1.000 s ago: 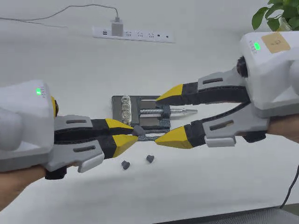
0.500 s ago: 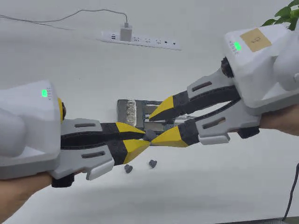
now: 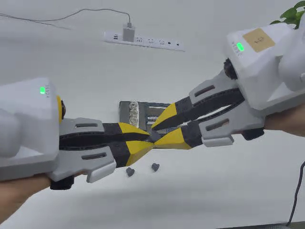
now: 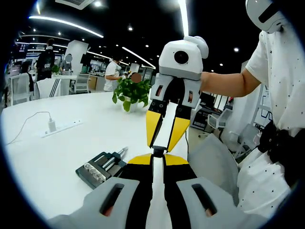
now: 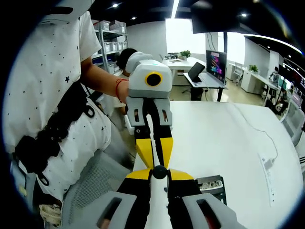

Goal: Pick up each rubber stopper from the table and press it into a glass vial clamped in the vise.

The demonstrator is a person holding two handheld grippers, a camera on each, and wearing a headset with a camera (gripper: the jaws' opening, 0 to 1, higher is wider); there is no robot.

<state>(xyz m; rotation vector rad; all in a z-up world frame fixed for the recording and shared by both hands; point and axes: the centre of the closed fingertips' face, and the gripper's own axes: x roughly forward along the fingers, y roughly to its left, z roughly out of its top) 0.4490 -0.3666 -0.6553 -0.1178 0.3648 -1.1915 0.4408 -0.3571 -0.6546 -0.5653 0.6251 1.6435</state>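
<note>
A dark rubber stopper hangs in the air between both grippers, which meet tip to tip above the vise. My left gripper comes in from the left, shut on the stopper. From the right, my right gripper has its yellow tips closed on the same stopper. The vise holds a row of glass vials. Two loose stoppers lie on the white table in front of the vise.
A white power strip with a plugged-in charger lies at the back of the table. A green plant stands at the far right. The person's spotted shirt and a grey chair are behind the left gripper.
The right gripper has come in from the right and narrowed its wide-open jaws onto the stopper that the left gripper holds. The left gripper rose slightly.
</note>
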